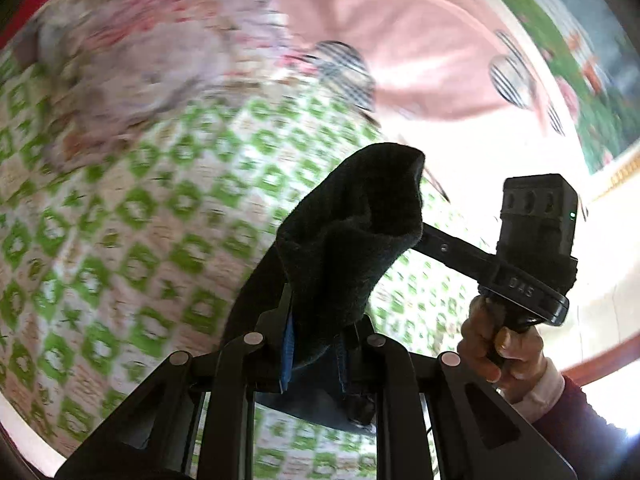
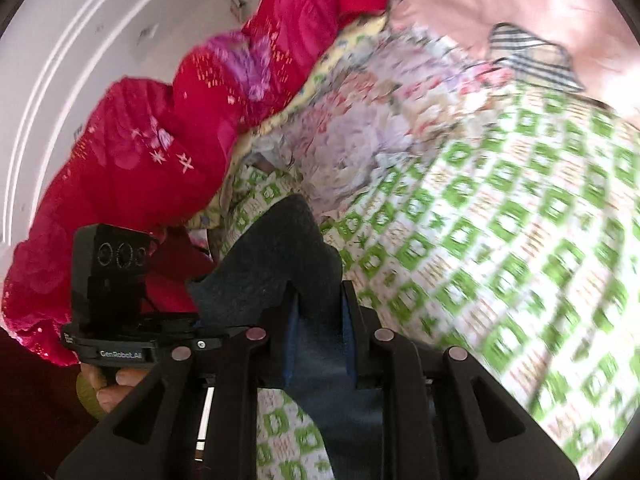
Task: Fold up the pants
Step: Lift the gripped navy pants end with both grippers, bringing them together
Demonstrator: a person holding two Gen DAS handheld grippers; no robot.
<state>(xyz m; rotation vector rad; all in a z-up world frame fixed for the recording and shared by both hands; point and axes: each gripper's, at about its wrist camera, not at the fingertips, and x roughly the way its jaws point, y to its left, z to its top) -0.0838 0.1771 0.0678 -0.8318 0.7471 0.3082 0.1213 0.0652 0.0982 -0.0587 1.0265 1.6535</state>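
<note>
1. The left gripper [image 1: 316,344] is clamped on a fold of the dark pants [image 1: 352,232]; the cloth stands up in a soft peak between its blue-padded fingers [image 1: 289,354] and hangs below them.
2. The right gripper [image 2: 318,340] is likewise closed on the dark pants [image 2: 276,264], with fabric bunched above its jaws and more trailing down underneath.
3. Both pinched parts are lifted above the green-and-white patterned bedspread [image 2: 500,240], so the pants are held in the air over the bed, not lying flat on it.
4. In the left wrist view the other gripper appears to the right of the raised cloth, held by the person's right hand [image 1: 500,344].
5. Beyond the bedspread lie a red quilt [image 2: 160,152], a pink blanket [image 1: 400,40] and a floral cloth [image 2: 360,120].
6. Judging by the drape, the fabric is soft, thick and fleecy, light enough to lift but limp: it will sag and collapse wherever unsupported.
7. It seems grippy rather than slick. Best holds are probably along a firm edge such as the waistband or hems, well apart, to keep the span taut.
</note>
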